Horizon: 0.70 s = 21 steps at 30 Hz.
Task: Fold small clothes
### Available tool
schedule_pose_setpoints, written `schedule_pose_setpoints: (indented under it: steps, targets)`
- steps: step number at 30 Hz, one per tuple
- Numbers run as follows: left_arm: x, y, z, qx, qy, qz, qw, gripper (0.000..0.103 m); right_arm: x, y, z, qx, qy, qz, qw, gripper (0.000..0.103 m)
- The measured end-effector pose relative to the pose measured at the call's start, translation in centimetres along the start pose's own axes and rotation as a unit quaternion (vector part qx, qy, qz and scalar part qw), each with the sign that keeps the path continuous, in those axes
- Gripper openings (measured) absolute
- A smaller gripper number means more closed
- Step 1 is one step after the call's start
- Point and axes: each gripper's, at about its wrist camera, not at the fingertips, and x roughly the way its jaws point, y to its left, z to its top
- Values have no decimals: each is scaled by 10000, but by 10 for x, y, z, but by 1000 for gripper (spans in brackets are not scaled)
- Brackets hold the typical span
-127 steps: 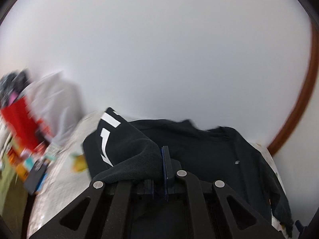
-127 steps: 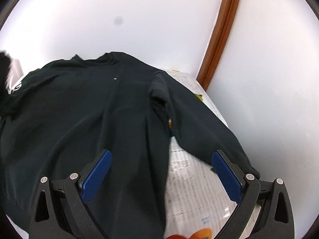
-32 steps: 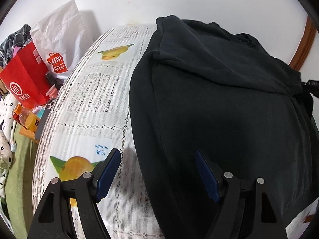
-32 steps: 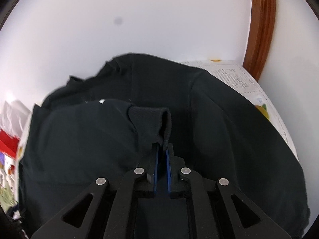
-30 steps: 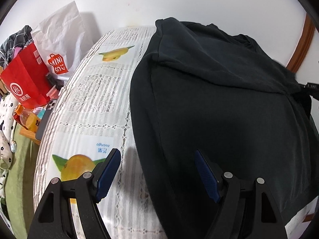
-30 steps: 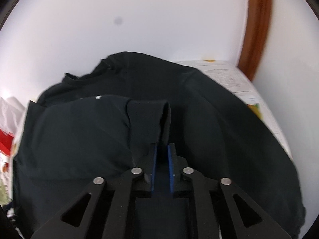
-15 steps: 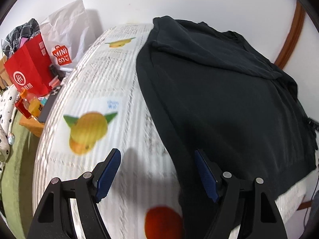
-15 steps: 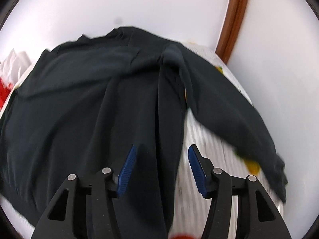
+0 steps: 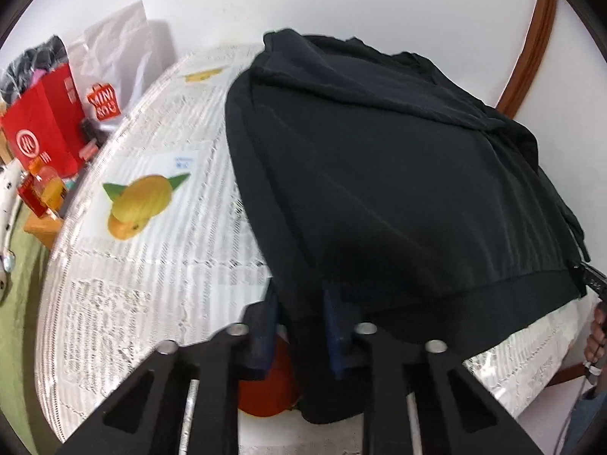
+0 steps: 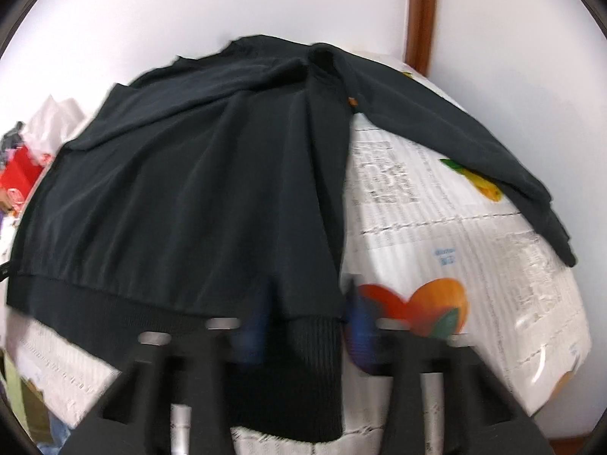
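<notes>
A black sweatshirt [image 9: 398, 174] lies flat on a round table with a fruit-print cloth [image 9: 144, 235]. Its left sleeve is folded across the chest; its right sleeve [image 10: 474, 159] lies spread out to the right on the cloth. My left gripper [image 9: 299, 314] has its blue pads on either side of the hem's left corner, narrowly apart. My right gripper [image 10: 307, 330] straddles the ribbed hem's [image 10: 299, 360] right corner, its blue pads apart and blurred.
A red paper bag [image 9: 45, 129], a white Miniso bag [image 9: 110, 72] and a small bottle [image 9: 45, 185] stand left of the table. A white wall and a brown wooden trim [image 10: 421, 15] lie behind. A hand [image 9: 595, 333] shows at the right edge.
The right gripper let go of the sleeve cuff, opened and dropped to the hem's right corner. The left gripper moved down onto the hem's left corner and its jaws narrowed.
</notes>
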Motion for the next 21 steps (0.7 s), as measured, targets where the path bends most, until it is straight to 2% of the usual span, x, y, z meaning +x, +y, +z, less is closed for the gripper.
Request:
schedule_pose_setpoints:
  steps: [1, 4, 7, 11, 16, 18, 21]
  targets:
    - [-1, 2, -1, -58, -3, -26, 10000, 12, -3, -1, -2, -36, -53, -43, 10000, 13]
    - [-9, 11, -7, -245, 16, -196, 9995, 11, -12, -6, -8, 21, -66, 149, 9999, 12]
    - [-20, 13, -17, -103, 29, -197, 9997, 11, -17, -5, -11, 3, -52, 257, 9997, 12]
    - [-25, 10, -27, 81, 142, -157, 9997, 12, -21, 4, -15, -215, 10, 143, 9997, 14]
    - [-28, 9, -16, 65, 190, -154, 9997, 18, -32, 9, -1, -348, -86, -70, 9993, 27]
    - [-30, 5, -5, 87, 166, -20, 9998, 20, -40, 11, 15, -397, -254, -159, 9988, 35]
    - [-32, 4, 8, 92, 55, 164, 9998, 20, -48, 15, 40, -376, -480, -70, 9981, 44]
